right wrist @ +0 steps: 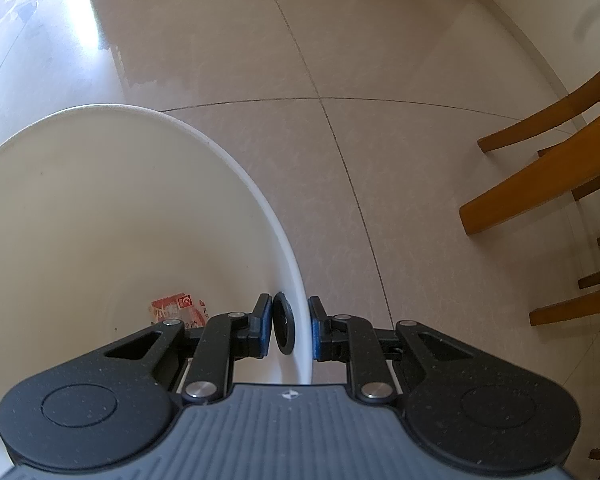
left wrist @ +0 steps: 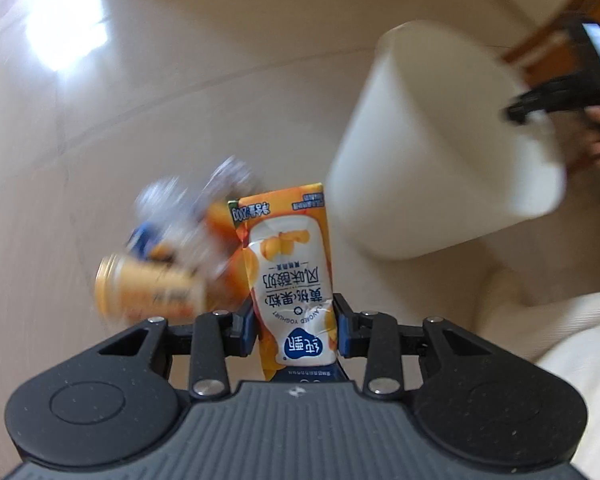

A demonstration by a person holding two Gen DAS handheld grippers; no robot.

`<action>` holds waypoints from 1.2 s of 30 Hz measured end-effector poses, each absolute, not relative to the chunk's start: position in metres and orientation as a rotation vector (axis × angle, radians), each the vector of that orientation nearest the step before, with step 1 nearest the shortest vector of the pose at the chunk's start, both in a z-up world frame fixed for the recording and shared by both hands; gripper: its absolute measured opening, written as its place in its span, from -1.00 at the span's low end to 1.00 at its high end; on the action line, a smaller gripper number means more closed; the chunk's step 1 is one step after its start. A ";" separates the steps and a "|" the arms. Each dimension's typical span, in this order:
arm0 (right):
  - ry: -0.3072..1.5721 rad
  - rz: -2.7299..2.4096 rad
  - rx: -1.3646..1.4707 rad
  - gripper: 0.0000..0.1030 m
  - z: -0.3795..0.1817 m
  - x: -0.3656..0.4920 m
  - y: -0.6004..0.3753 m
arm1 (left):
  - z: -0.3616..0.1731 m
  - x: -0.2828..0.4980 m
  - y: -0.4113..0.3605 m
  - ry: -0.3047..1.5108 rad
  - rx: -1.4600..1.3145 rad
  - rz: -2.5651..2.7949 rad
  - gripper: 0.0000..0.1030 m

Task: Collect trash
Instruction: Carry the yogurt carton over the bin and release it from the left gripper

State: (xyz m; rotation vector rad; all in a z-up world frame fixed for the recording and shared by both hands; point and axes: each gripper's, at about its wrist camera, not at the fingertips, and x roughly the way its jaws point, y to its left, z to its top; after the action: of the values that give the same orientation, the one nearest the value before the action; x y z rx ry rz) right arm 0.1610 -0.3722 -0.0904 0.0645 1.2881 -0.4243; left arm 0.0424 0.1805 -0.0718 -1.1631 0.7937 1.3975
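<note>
Left gripper [left wrist: 296, 330] pinches the yoghurt carton [left wrist: 290, 268] at its dented lower body, above the floor left of the white bin [left wrist: 440, 148]. Looks light, crushable, likely empty: grip mid-body, gently. Right gripper [right wrist: 288, 330] is clamped on the bin's rim [right wrist: 300, 300].

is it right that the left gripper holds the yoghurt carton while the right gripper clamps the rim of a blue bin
Not quite: the bin is white, not blue, as the right wrist view shows. The rest holds: the left gripper holds the yoghurt carton and the right gripper clamps the rim.
</note>
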 end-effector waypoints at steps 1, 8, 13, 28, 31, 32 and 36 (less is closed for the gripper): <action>1.293 -0.425 0.069 -0.59 -0.090 0.161 -0.373 | -0.059 0.050 0.187 0.802 -1.134 1.381 -0.31; 1.305 -0.422 0.086 -0.60 -0.090 0.161 -0.376 | -0.004 0.094 0.248 0.731 -0.969 1.322 -0.31; 1.304 -0.420 0.102 -0.61 -0.090 0.161 -0.378 | -0.011 0.116 0.286 0.706 -0.953 1.292 -0.31; 1.295 -0.417 0.118 -0.62 -0.088 0.159 -0.378 | -0.011 0.129 0.281 0.662 -0.954 1.389 0.63; 1.294 -0.418 0.117 -0.62 -0.088 0.159 -0.378 | -0.009 0.123 0.273 0.671 -0.935 1.414 0.69; 1.294 -0.418 0.117 -0.62 -0.088 0.159 -0.378 | -0.010 0.120 0.269 0.675 -0.926 1.426 0.70; 1.293 -0.419 0.117 -0.62 -0.089 0.159 -0.378 | -0.017 0.109 0.253 0.692 -0.891 1.491 0.75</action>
State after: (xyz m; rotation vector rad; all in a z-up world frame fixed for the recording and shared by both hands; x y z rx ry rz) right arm 0.1592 -0.3777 -0.0890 0.1168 1.2926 -0.4191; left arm 0.1090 0.2526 -0.0174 -0.8911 0.6920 1.4912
